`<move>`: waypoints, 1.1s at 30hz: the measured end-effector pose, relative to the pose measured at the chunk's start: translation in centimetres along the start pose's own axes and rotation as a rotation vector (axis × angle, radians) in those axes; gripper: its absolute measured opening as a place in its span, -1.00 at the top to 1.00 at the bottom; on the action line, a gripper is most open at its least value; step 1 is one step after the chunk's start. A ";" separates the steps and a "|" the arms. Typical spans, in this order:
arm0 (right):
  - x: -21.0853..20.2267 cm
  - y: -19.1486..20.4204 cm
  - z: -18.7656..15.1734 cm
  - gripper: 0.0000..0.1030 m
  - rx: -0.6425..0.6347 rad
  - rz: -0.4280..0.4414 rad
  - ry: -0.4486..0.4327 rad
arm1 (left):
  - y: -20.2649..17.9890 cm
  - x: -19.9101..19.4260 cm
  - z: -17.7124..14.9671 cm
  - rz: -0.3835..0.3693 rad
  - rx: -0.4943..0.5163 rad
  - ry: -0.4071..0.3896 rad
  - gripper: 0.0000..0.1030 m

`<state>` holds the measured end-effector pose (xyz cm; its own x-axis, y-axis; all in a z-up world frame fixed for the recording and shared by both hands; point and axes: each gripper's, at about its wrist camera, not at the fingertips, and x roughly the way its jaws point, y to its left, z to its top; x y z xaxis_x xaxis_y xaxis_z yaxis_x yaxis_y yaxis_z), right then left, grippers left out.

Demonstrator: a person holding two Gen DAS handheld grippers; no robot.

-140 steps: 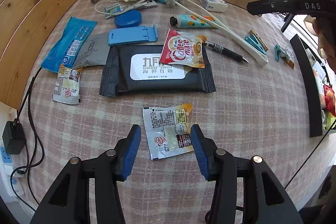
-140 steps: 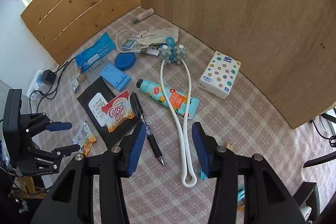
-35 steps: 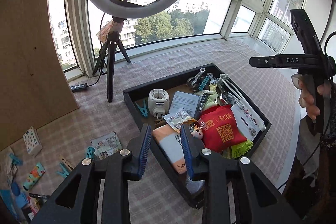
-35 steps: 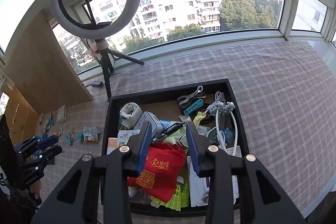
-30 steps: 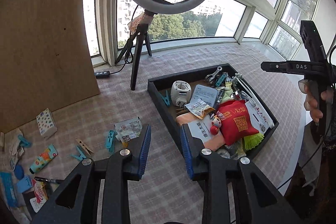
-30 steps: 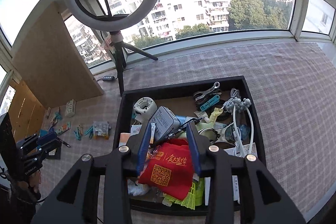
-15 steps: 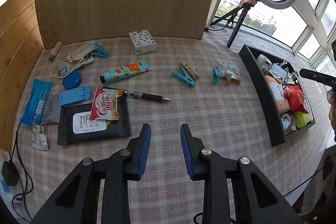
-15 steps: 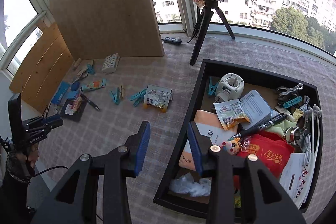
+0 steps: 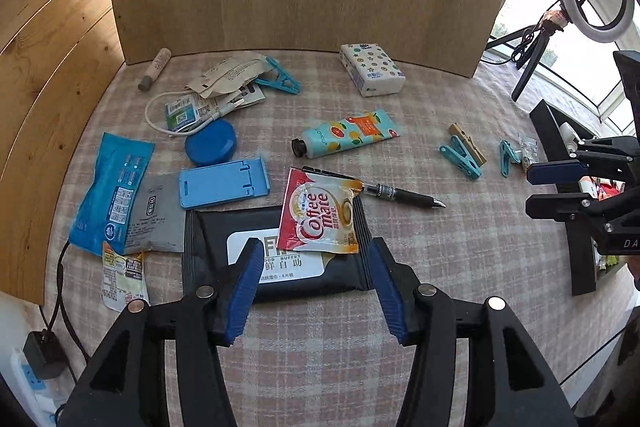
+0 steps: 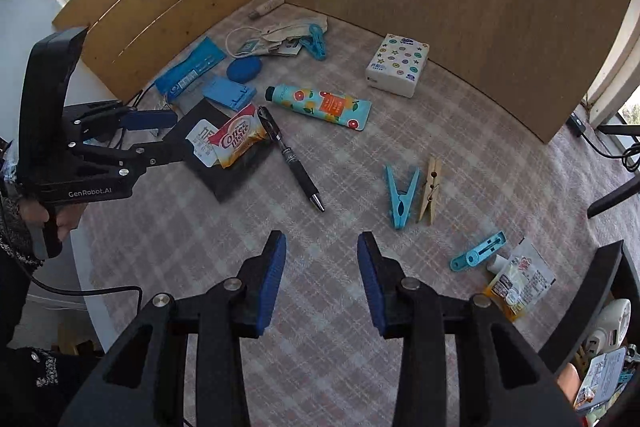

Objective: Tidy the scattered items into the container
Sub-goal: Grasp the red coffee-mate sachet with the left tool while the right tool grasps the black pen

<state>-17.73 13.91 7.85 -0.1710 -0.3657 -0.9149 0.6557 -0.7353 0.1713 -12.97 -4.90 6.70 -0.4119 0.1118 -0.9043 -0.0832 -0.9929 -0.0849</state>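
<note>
Checked tablecloth (image 9: 500, 251) carries the clutter; the black container (image 9: 580, 259) sits at its right edge in the left wrist view, well apart from the main pile. Only a corner of its contents shows in the right wrist view: a white round device (image 10: 610, 323) and a small booklet-like pack (image 10: 604, 375); the rest is out of frame.

Black wet-wipe pack (image 9: 276, 259) lies flat, long axis running across the left gripper's line of reach. Coffee-mate sachet (image 9: 320, 217) rests on its upper right part, one edge also overlapping the black pen (image 9: 400, 194).

Left gripper (image 9: 316, 283): jaws wide, just opened further, nothing between the pads; both straddle the near edge of the wipe pack, the sachet just beyond. Judgement: left hand is the nearer one for the sachet or the pack.

Right gripper (image 10: 322, 277): jaws moderately wide, also just opening, empty, over bare cloth. The pen lies ahead and slightly left, its tip pointing back toward the jaws. The blue clothespin (image 10: 400, 197) and wooden clothespin (image 10: 430, 189) lie side by side ahead to the right, long axes roughly along the reach. Probable right-hand targets.
</note>
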 end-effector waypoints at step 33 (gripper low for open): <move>7.2 1.3 4.0 0.77 -0.142 -0.003 0.119 | 0.8 4.7 2.6 -0.021 0.011 0.052 0.38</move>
<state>-21.04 8.01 2.95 -0.0903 -0.2875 -0.9535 0.7540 -0.6452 0.1231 -17.32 -5.11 3.45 -0.3620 0.1297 -0.9231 -0.1009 -0.9899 -0.0996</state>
